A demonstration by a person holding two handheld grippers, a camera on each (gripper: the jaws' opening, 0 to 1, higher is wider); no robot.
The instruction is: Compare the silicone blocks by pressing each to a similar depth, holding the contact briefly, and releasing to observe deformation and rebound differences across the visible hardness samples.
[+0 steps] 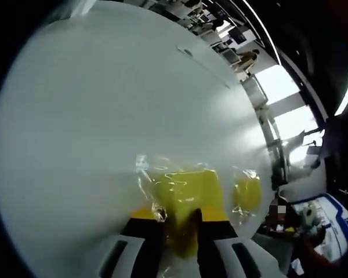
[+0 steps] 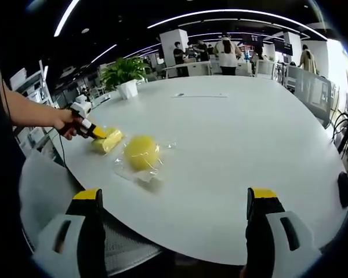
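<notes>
In the left gripper view, a yellow rectangular silicone block in a clear crinkled plastic wrap [image 1: 185, 197] sits low in the centre of the frame, on the smooth white round table [image 1: 104, 116]. The left gripper [image 1: 188, 231] rises from the bottom edge with its dark, yellow-tipped jaws drawn close together against the near end of this block, pinching it. The wrap is glossy and creased, catching bright glints. To the right of it, lower right of centre, lies a second yellow piece in the same kind of clear wrap [image 1: 246, 194]; its shape is blurred here.

In the right gripper view, the right gripper [image 2: 174, 202] stands released, its two black jaws with yellow tips spread far apart at the lower left and lower right, holding nothing. Left of centre on the matte white tabletop [image 2: 238, 133], a rounded yellow silicone block [image 2: 141, 152] rests inside a flat transparent bag. Just beside it, toward the left edge, the rectangular block [image 2: 107, 141] is gripped by the other gripper, held in a person's hand [image 2: 65, 121]. A green potted plant in a white pot [image 2: 125, 74] stands at the table's far upper-left rim.
</notes>
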